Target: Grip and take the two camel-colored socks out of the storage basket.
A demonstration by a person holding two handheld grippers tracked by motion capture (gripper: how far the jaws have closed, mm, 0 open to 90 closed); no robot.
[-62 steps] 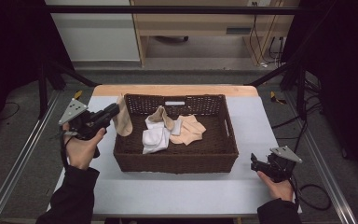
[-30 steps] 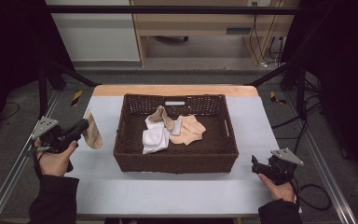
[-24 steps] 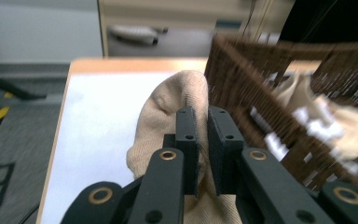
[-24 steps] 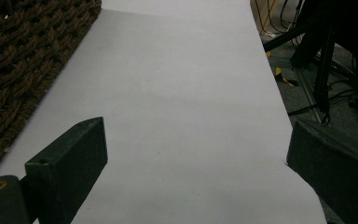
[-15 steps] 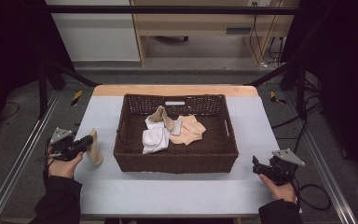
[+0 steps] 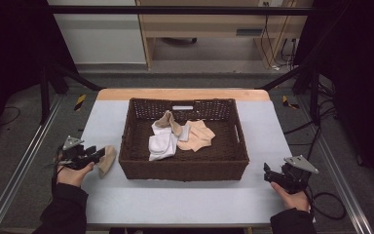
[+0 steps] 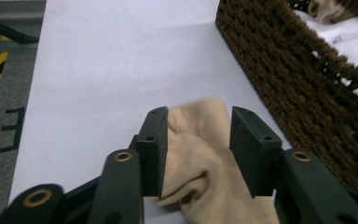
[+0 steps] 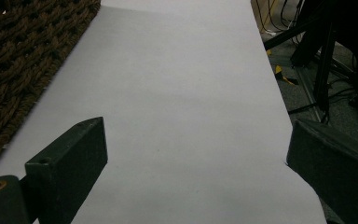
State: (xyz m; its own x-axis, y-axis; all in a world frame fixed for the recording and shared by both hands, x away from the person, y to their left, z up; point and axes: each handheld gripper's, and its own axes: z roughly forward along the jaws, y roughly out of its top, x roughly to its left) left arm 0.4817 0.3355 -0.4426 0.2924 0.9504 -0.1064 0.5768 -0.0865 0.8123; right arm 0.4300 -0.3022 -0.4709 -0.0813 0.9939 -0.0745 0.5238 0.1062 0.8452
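Note:
A beige sock (image 6: 106, 160) lies on the white table left of the brown wicker basket (image 6: 185, 168). My left gripper (image 6: 97, 155) sits low over it at the table's left edge. In the left gripper view the sock (image 7: 200, 126) lies between the two jaws of that gripper (image 7: 199, 154), which stand apart, open. My right gripper (image 6: 268, 174) rests at the front right of the table, open wide, with nothing but bare table between the jaws (image 8: 196, 158). The basket holds a white sock (image 6: 161, 144), a peach cloth (image 6: 197, 135) and a tan sock (image 6: 168, 122).
The basket's woven wall (image 7: 298, 79) stands close to the right of the left gripper, and its corner (image 8: 18, 51) lies left of the right gripper. Metal frame rails (image 6: 24, 161) run along the table's sides, and a cable (image 6: 328, 204) trails off at the right.
My left gripper has carried the beige sock from the basket's left rim out and down to the table by the front left, and its jaws now stand apart. The right gripper has stayed put.

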